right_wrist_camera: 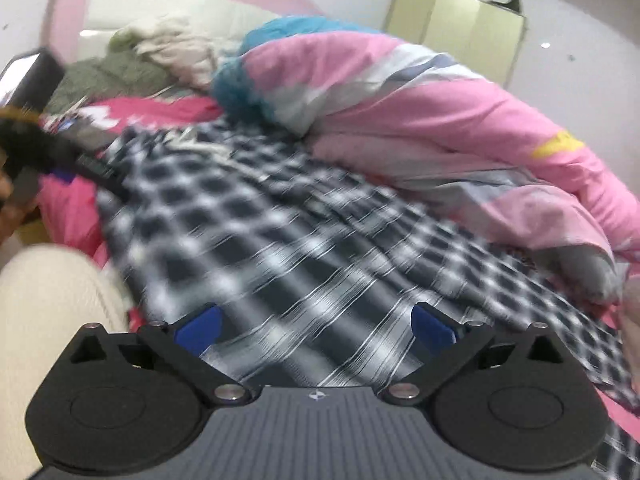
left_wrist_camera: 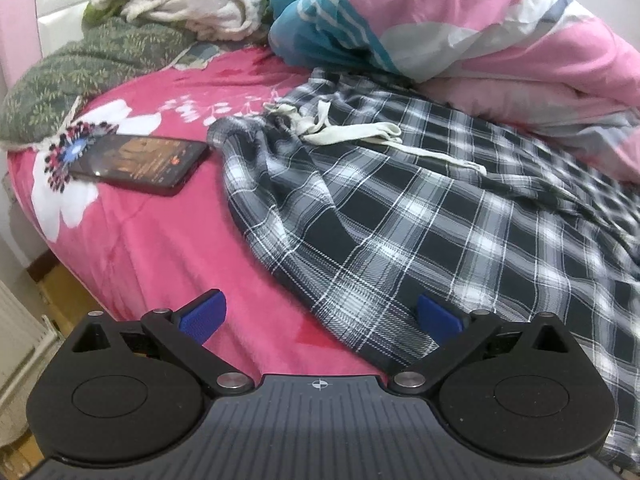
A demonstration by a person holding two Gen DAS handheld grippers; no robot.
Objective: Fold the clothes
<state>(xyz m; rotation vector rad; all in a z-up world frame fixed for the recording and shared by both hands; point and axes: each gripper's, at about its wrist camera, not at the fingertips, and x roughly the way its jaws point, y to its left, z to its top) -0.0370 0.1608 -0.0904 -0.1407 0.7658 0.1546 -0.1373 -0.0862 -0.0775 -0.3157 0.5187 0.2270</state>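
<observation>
Garment: black-and-white checked woven trousers (left_wrist_camera: pixel 400 216) with a cream drawstring (left_wrist_camera: pixel 340 128) at the waistband, lying crumpled across the pink flowered bedsheet (left_wrist_camera: pixel 152 248), their far right side against the pink, white and teal quilt (left_wrist_camera: pixel 480 32).
Weight and feel: judged light, thin and floppy; the cloth should drape and slide over itself, so a pinch of one layer may drag the rest.
Fragility: none apparent; the loose drawstring could snag.
Where to hold: the gathered waistband at the far left of the cloth, and the leg hems, which lie off to the right and are not clearly shown.
Left tongs (left_wrist_camera: pixel 320 316): spread wide, empty, hovering over the near edge of the trousers.
Right tongs (right_wrist_camera: pixel 316 324): fully apart, nothing between them, above the blurred checked cloth.
Nearby: a black smartphone (left_wrist_camera: pixel 140 164) rests on the sheet left of the waistband, apart from it.
</observation>
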